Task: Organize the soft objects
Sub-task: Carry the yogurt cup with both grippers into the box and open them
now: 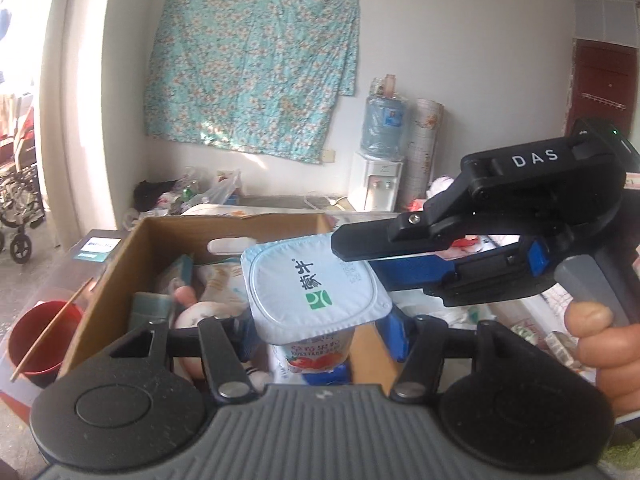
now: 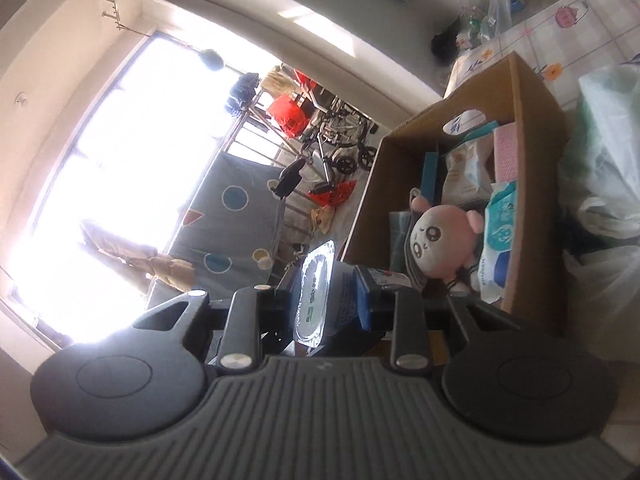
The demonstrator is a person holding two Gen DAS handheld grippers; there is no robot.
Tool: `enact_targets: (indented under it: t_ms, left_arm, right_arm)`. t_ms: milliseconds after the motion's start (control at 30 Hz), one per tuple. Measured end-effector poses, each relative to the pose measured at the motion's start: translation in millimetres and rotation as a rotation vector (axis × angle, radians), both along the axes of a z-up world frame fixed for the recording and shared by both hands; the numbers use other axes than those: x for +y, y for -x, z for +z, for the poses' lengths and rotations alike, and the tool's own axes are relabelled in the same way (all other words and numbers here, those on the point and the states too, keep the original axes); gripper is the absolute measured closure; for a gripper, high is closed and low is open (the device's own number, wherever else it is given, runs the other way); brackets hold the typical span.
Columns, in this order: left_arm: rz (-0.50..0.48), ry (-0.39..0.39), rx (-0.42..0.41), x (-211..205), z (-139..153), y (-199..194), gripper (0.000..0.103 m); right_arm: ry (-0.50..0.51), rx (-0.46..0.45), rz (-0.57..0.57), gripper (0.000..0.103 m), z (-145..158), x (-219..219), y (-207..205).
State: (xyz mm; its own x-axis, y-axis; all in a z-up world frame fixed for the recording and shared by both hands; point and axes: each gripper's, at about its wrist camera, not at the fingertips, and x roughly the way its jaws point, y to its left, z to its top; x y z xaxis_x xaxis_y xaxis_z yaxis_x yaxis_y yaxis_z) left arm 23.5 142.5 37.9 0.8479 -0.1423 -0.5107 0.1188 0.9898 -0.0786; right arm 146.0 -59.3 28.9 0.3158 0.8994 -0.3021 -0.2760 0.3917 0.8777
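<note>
A white yogurt cup [image 1: 312, 280] with a foil lid and a strawberry label hangs in front of an open cardboard box [image 1: 120, 264]. My left gripper [image 1: 320, 332] is shut on the cup's body, its blue pads pressing both sides. My right gripper [image 1: 356, 258] reaches in from the right and pinches the lid's rim, one finger above and one below. In the right wrist view, rolled sideways, the cup [image 2: 314, 292] sits edge-on in the right gripper [image 2: 324, 300]. The box [image 2: 536, 92] holds a pink plush toy [image 2: 436, 240] and tissue packs [image 2: 500, 224].
A red bowl [image 1: 44, 336] with a chopstick stands left of the box. White plastic bags [image 2: 608, 160] lie to its right on the patterned cloth. A water dispenser [image 1: 376, 184] stands by the far wall. A hand [image 1: 604, 344] grips the right gripper's handle.
</note>
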Motion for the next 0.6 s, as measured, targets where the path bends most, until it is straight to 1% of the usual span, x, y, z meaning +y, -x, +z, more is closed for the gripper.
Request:
enact_targets:
  t_ms: [133, 233, 333, 400, 467, 533, 600]
  left_arm:
    - [0.098, -0.034, 0.107, 44.0, -16.8, -12.1, 0.043]
    - [0.135, -0.05, 0.183, 64.7, -35.7, -24.8, 0.043]
    - [0.146, -0.066, 0.252, 77.0, -50.3, -34.0, 0.043]
    - [0.148, -0.067, 0.275, 80.3, -56.8, -32.7, 0.043]
    - [0.139, -0.053, 0.294, 81.1, -59.2, -34.2, 0.041]
    - [0.138, -0.049, 0.313, 81.4, -64.2, -30.6, 0.041]
    - [0.14, -0.047, 0.296, 81.5, -65.7, -23.3, 0.039]
  right_arm:
    - [0.004, 0.111, 0.125, 0.074, -31.1, 67.9, -27.4]
    - [0.017, 0.205, 0.175, 0.074, -59.7, 104.1, -45.7]
    - [0.032, 0.27, 0.2, 0.074, -84.6, 122.4, -57.7]
    - [0.05, 0.3, 0.209, 0.074, -96.6, 128.7, -60.7]
    - [0.091, 0.344, 0.211, 0.073, -109.3, 132.9, -64.2]
    - [0.141, 0.376, 0.218, 0.07, -121.4, 136.1, -66.2]
    - [0.196, 0.409, 0.221, 0.07, -132.9, 137.7, -67.0]
